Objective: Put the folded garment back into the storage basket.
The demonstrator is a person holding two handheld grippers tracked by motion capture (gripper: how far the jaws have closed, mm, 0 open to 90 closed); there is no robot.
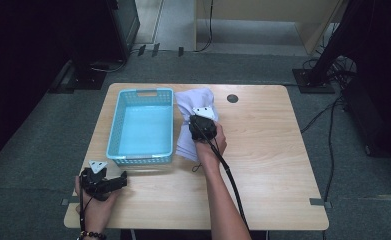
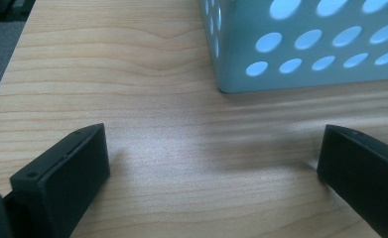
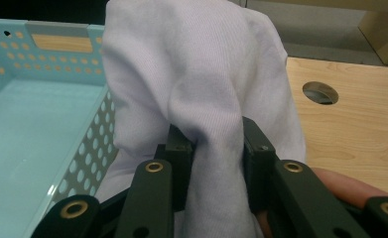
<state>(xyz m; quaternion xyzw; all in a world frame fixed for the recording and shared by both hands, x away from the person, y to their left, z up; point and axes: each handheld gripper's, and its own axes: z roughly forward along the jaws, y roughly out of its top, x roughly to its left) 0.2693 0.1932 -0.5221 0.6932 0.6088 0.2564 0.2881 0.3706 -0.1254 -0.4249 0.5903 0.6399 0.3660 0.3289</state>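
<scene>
A white, finely ribbed cotton cloth [image 1: 192, 120] lies bunched on the light wooden desk [image 1: 263, 150], just beside the right-hand wall of a light blue perforated plastic basket [image 1: 144, 125] that sits toward the far left corner of the desk. The right gripper [image 1: 201, 121], black with a grey three-cornered plate on top, is over the middle of the cloth, and in the right gripper view its jaws are clenched on a gathered fold of the fabric [image 3: 206, 99], which rises between them and drapes over their tips; the cloth's left side hangs against the basket's dotted wall [image 3: 90, 153]. Part of the cloth spreads toward the far edge of the desk, and another part trails toward the near edge below the person's right hand [image 1: 210, 145]. A round dark cable hole [image 1: 232, 98] is in the desk near the far edge, well apart from the cloth on its right. The left gripper [image 1: 120, 181] rests low near the near left corner of the desk, held in the person's left hand [image 1: 95, 202]; its jaws stand wide apart and released, with bare desk between them and the near corner of the basket [image 2: 300, 49] just ahead.
</scene>
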